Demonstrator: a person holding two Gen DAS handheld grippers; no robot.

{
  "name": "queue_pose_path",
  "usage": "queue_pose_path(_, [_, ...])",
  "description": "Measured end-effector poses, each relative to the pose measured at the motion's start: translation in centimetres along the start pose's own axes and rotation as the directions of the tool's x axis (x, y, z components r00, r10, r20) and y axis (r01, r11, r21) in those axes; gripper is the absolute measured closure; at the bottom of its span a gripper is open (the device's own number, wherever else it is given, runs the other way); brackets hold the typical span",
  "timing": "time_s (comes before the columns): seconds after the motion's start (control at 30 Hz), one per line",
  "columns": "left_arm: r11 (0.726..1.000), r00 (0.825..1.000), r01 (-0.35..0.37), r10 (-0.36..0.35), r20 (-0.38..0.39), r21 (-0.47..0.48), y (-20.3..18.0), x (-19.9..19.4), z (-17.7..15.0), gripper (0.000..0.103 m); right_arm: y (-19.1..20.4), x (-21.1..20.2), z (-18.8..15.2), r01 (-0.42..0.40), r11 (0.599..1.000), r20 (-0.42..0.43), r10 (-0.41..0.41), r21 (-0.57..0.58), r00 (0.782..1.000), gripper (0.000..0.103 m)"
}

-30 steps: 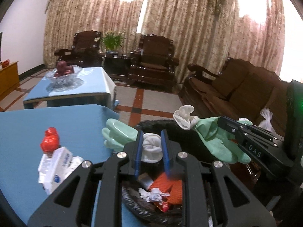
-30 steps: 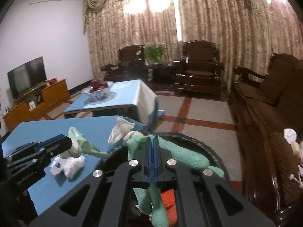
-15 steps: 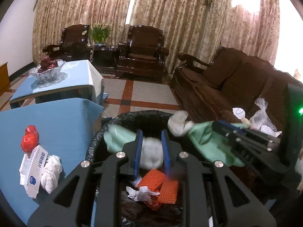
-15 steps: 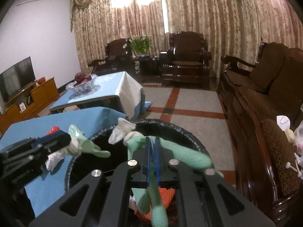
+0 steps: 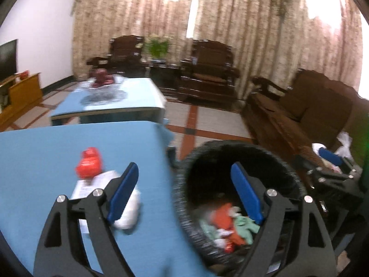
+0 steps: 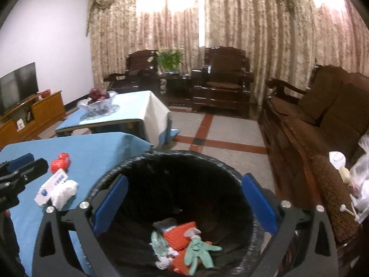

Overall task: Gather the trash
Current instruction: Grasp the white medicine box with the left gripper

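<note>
The black-lined trash bin (image 6: 175,155) stands beside the blue table (image 6: 96,147). Two pale green gloves (image 6: 198,251) lie inside it on orange netting (image 6: 180,233) and paper scraps. My right gripper (image 6: 184,198) hangs over the bin, its jaws opening with nothing between them. My left gripper (image 5: 184,184) straddles the edge between table and bin (image 5: 230,145), its jaws also opening and empty. On the table lie a red crumpled wrapper (image 5: 90,164), a white box (image 5: 85,185) and a white tissue wad (image 5: 129,214).
A second blue table (image 6: 129,106) with a glass fruit bowl (image 6: 96,102) stands behind. A brown sofa (image 6: 322,120) with plastic bags (image 6: 359,180) runs along the right. Dark armchairs (image 6: 223,80) line the curtains. A TV cabinet (image 6: 34,113) is at left.
Both grippers let go of their green gloves, which dropped into the bin. Both now stand wide. The left gripper swung left, toward the table and the white box.
</note>
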State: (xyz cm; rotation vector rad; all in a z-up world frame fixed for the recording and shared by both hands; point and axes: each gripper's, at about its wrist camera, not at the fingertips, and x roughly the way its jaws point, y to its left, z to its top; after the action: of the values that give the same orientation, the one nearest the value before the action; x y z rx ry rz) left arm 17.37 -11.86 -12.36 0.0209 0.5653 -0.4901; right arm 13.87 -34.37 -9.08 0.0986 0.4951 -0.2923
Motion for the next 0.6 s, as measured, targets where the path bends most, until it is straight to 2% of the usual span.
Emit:
queue_pose_path(0.27, [0.986,0.985,-0.164,0.166,0.055,-0.040,7.1,-4.7,-1.6,0.023,5.6,-0.4,0.7,-0.097,0.995,0.043,0.099,-0.037,0.994,0.006])
queue_pose_path(0.43, [0.977,0.978,-0.201,0.204,0.033,-0.065,9.5,-5.4,-2.6,0.023,8.6,-0.3,0.4,-0.136,0.989,0.053,0.140,-0.064,0.989,0.006])
queue_pose_path(0.6, [0.975,0.978,-0.206,0.207,-0.001,-0.083,10.9,-4.6,-4.0,0.023,10.8,0.1,-0.6,-0.150,0.985,0.058,0.155,-0.087,0.986,0.006])
